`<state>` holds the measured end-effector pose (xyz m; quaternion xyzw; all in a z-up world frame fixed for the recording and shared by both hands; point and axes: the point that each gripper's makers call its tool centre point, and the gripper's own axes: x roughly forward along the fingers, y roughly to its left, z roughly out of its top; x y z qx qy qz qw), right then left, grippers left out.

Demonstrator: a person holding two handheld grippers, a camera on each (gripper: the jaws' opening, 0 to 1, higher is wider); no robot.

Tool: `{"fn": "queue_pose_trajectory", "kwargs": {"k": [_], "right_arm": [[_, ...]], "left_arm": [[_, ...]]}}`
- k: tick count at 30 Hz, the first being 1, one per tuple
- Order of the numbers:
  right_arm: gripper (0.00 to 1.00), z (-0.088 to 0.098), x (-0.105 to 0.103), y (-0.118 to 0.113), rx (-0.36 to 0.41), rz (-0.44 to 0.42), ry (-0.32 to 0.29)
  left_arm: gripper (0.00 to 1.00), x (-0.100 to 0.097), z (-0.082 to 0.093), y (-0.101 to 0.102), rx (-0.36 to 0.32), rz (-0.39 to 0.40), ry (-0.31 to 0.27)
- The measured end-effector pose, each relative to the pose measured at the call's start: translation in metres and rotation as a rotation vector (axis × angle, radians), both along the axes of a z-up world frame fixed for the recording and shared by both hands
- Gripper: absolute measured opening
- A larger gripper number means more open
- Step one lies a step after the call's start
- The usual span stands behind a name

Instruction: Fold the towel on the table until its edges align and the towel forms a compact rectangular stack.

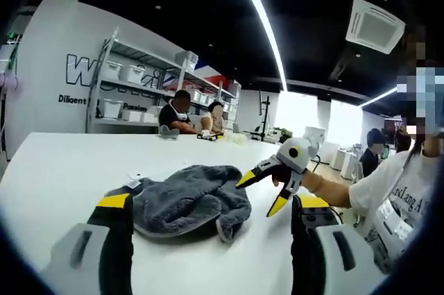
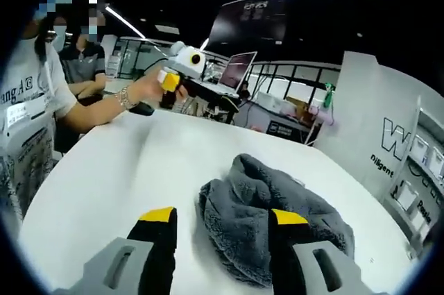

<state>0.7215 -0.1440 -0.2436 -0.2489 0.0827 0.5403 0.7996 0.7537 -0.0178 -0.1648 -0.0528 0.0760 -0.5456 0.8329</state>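
A crumpled grey towel [image 1: 187,201] lies in a heap on the white table [image 1: 55,170]. My left gripper [image 1: 213,201] is open, its yellow-tipped jaws wide apart just short of the towel. My right gripper [image 1: 262,192] comes in from the right in a hand, open, hovering by the towel's right edge. In the right gripper view the towel [image 2: 270,212] lies just past my right gripper [image 2: 222,216], whose jaws stand open with the right one over the cloth. The left gripper [image 2: 208,94] is held in a hand farther back over the table [image 2: 125,163].
Metal shelves with white bins [image 1: 132,87] stand by the back wall. Two people [image 1: 180,114] sit at the table's far edge. The person holding the grippers [image 1: 388,198] stands at the right. A laptop [image 2: 236,69] and desks lie beyond the table.
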Motion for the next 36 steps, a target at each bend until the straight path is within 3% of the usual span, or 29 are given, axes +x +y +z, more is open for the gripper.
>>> {"fn": "queue_pose_trajectory", "kwargs": {"k": [10, 15, 18, 25, 36], "right_arm": [[0.32, -0.025, 0.010, 0.010, -0.089, 0.014, -0.002], [0.12, -0.023, 0.023, 0.002, -0.071, -0.032, -0.014], [0.07, -0.014, 0.023, 0.001, -0.001, -0.034, 0.000], [0.07, 0.001, 0.024, -0.002, -0.016, -0.056, -0.066], [0.06, 0.051, 0.024, -0.002, 0.023, -0.077, -0.142]], "left_arm": [[0.99, 0.001, 0.001, -0.001, 0.011, -0.009, -0.006], [0.99, 0.004, 0.001, -0.001, 0.009, -0.007, -0.001], [0.99, 0.007, -0.001, 0.000, 0.011, -0.003, 0.004], [0.99, 0.009, -0.002, 0.001, 0.010, 0.003, 0.014], [0.99, 0.005, -0.003, 0.002, 0.008, 0.006, 0.015]]}}
